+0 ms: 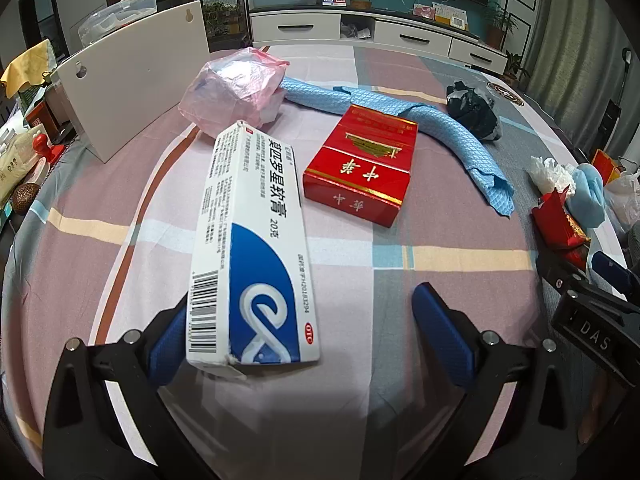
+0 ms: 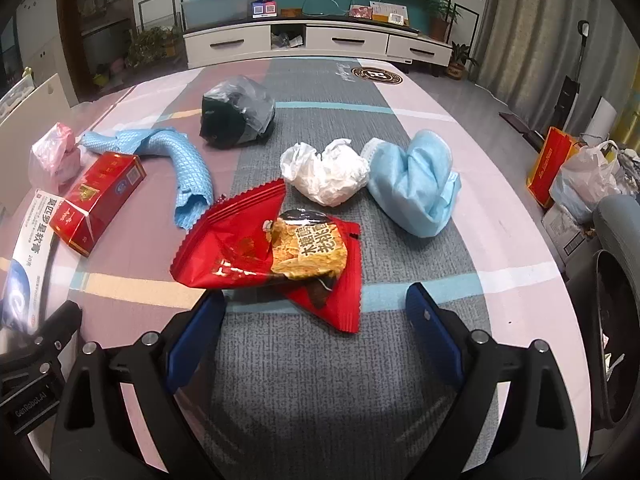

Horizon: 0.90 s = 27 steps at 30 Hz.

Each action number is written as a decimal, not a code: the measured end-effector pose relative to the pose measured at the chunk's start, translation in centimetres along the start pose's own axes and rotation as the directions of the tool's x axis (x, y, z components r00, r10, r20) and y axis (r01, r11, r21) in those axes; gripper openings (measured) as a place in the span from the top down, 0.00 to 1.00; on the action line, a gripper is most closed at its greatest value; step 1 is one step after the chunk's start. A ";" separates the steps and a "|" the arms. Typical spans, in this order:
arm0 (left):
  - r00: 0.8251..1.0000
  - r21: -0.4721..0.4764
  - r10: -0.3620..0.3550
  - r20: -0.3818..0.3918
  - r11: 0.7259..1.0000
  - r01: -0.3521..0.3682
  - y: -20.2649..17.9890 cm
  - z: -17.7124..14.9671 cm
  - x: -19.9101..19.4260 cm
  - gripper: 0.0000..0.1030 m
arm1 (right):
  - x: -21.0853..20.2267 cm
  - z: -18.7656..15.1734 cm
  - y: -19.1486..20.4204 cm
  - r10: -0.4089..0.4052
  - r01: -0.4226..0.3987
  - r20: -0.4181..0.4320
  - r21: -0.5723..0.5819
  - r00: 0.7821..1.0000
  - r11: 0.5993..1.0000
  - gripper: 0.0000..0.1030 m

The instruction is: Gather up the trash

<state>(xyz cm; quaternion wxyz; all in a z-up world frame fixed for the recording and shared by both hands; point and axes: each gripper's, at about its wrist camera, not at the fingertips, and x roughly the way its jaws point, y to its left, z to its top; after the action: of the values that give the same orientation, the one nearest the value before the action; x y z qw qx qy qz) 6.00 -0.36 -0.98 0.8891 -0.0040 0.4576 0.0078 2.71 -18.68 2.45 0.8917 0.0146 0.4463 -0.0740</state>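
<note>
**Both claws spread over scattered trash**

The left claw stands spread around the near end of a white-and-blue ointment box; only its left pad looks close to the carton. The right claw is spread wide, pinching nothing, just short of a red snack wrapper lying on the striped worktop. A red cigarette pack lies beside the box.

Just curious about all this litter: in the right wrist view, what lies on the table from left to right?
Pink bag → red cigarette pack → red snack wrapper → white crumpled tissue → blue face mask.
</note>
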 end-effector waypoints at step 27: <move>1.000 0.000 0.000 0.000 1.000 0.000 0.0 0.0 0.0 0.02 | 0.0 0.1 0.0 -0.002 0.002 0.001 -0.009 1.000 1.000 0.12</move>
<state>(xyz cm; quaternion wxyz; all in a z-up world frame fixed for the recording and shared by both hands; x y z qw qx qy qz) 6.03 -0.37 -0.96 0.8891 -0.0038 0.4576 0.0079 2.74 -18.66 2.51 0.8919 0.0103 0.4463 -0.0729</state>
